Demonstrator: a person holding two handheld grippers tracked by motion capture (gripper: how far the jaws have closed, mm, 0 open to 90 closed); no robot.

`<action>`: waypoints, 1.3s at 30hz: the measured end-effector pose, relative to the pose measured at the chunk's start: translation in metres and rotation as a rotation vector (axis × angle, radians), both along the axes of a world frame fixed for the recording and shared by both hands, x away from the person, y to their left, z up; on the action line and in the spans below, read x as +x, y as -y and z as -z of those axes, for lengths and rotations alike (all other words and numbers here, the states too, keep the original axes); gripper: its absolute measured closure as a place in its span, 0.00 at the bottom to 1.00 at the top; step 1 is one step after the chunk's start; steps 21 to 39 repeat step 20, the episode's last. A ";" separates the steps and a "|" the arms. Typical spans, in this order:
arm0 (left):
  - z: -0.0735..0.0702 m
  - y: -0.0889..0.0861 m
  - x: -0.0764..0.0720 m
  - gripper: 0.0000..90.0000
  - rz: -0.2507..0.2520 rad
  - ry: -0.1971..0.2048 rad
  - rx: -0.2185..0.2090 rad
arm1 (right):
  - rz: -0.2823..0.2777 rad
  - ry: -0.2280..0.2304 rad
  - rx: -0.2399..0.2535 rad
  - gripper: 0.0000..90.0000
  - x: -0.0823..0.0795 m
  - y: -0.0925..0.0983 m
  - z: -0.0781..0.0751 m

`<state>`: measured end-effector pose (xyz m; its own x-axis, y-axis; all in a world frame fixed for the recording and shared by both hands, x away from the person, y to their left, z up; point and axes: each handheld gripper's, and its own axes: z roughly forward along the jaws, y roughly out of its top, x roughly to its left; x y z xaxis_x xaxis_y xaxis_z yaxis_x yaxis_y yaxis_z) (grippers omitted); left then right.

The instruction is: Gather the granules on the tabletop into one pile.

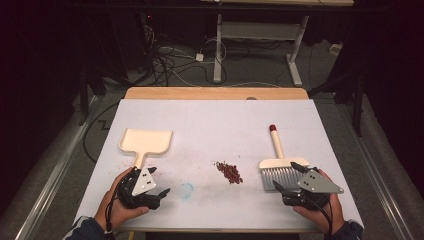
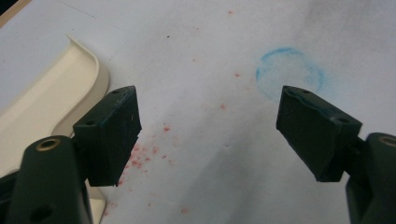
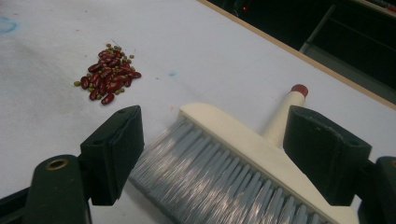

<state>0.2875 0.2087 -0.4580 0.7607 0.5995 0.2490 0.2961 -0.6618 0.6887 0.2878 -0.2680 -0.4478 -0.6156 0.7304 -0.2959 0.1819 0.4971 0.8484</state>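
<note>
While both hands rest low at the table's near edge, left gripper (image 1: 159, 183) jaws spread beside the cream dustpan (image 1: 146, 142), right gripper (image 1: 289, 176) jaws spread over the hand brush (image 1: 277, 165) bristles — beans (image 1: 229, 172) between, no writing legible.

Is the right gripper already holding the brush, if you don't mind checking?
No, the right gripper is open, its jaws apart above the brush lying on the table.
</note>
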 end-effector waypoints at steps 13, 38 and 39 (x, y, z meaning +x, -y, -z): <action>0.001 0.001 0.002 0.23 -0.002 -0.005 0.000 | 0.008 -0.001 -0.003 0.23 0.001 0.001 0.001; 0.000 0.002 0.003 0.23 -0.005 -0.003 -0.001 | 0.010 0.001 0.000 0.23 0.001 0.002 0.000; 0.000 0.002 0.003 0.23 -0.005 -0.003 -0.001 | 0.010 0.001 0.000 0.23 0.001 0.002 0.000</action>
